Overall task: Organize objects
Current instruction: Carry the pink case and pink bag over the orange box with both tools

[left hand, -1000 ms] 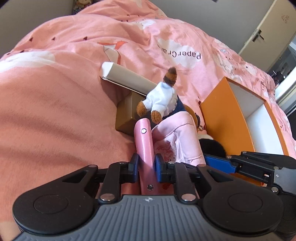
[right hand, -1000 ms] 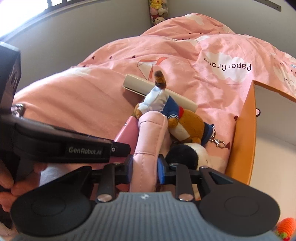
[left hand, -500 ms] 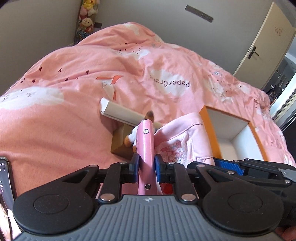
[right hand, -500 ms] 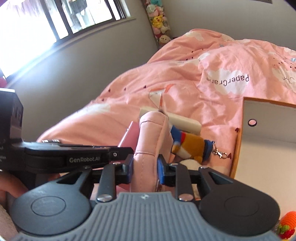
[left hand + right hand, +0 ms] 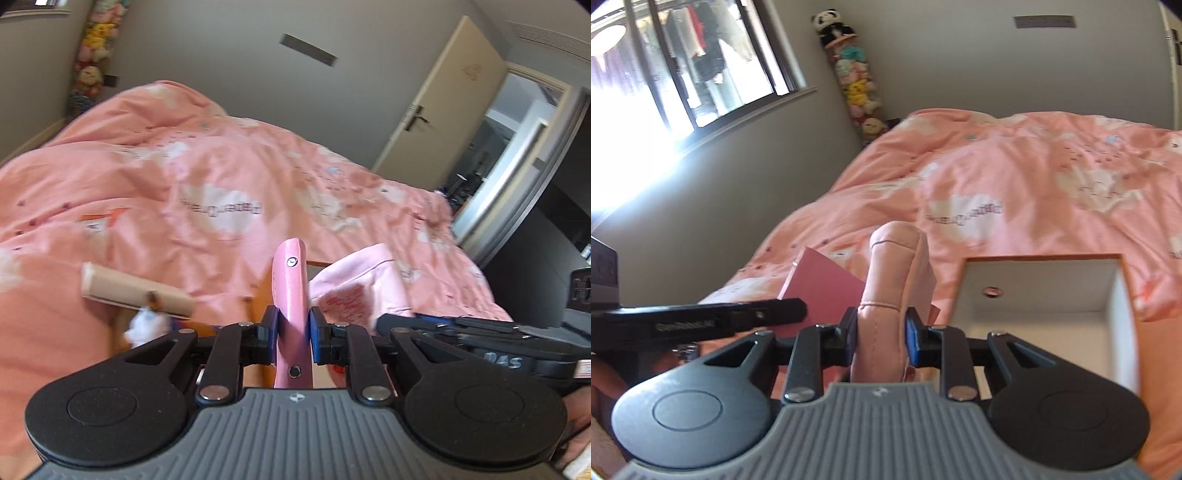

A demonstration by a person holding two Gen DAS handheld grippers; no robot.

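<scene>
While both jaws clamp our pink bag (image 5: 291, 302) | left on stiff strap, right on soft padded edge (image 5: 886, 306) | light, floppy; box (image 5: 1123, 295) right of jaws.

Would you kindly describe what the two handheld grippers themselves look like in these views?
Both match: the left gripper and right gripper each have a ribbed grey body with a small logo, two round black discs at the sides, black linkage bars with silver rivets, and blue pads on the fingers. White lettering, blurred, marks the side of each gripper where it shows in the other's view. No cables or sleeves are visible.

Both wrist views look close along their fingers, sharing the pink bedspread (image 5: 221, 177).
</scene>
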